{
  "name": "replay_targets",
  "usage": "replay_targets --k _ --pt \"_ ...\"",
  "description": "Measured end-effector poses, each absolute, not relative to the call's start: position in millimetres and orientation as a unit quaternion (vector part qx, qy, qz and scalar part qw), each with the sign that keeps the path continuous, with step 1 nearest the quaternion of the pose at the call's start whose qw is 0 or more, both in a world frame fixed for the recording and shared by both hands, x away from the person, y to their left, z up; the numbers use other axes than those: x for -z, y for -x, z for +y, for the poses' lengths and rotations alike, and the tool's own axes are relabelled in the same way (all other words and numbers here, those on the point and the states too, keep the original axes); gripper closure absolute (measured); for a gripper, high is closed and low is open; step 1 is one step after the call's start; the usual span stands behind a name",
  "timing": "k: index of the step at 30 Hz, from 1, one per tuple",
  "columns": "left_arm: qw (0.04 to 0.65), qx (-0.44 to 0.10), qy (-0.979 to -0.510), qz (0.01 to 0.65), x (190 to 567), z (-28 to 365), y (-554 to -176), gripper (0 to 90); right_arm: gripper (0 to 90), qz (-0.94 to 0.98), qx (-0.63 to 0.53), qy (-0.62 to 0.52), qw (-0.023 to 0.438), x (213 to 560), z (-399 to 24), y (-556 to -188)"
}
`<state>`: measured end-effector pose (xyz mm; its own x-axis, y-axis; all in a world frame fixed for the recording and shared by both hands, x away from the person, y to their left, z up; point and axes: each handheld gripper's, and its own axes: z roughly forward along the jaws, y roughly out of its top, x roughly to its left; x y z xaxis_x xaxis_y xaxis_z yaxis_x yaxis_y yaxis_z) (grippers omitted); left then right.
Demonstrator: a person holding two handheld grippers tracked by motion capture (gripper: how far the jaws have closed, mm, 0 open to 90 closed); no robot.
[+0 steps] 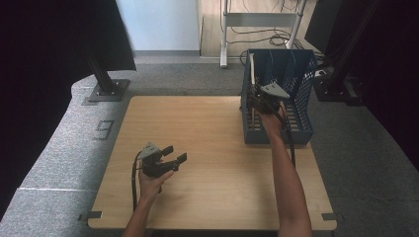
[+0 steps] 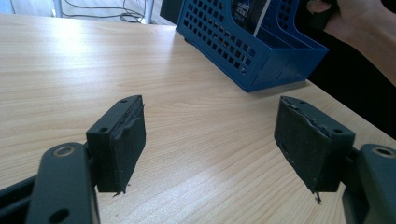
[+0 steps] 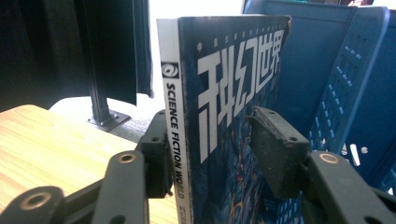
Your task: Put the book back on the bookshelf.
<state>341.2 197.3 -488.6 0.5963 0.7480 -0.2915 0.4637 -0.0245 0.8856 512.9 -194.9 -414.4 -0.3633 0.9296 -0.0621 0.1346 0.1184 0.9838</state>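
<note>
Releasing the upright science-fiction magazine into the blue file basket at upper right, we see the right gripper with jaws parted around it, the left gripper open and empty at lower left; next, presumably, we withdraw clear.

The magazine's lower end is cut off by the frame's bottom edge.

"science fiction world" on magazine spine
</note>
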Motion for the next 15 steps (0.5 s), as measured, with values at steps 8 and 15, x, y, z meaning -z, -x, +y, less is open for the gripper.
replay_targets --k 8,15 --pt "0.548 -0.130 -0.707 0.428 489 195 -341 24.8 47.5 0.628 -0.527 -0.411 0.398 409 -200 -503" --pt "0.542 -0.128 -0.712 0.427 490 193 -341 24.7 46.8 0.624 -0.538 -0.418 0.382 411 -208 -494"
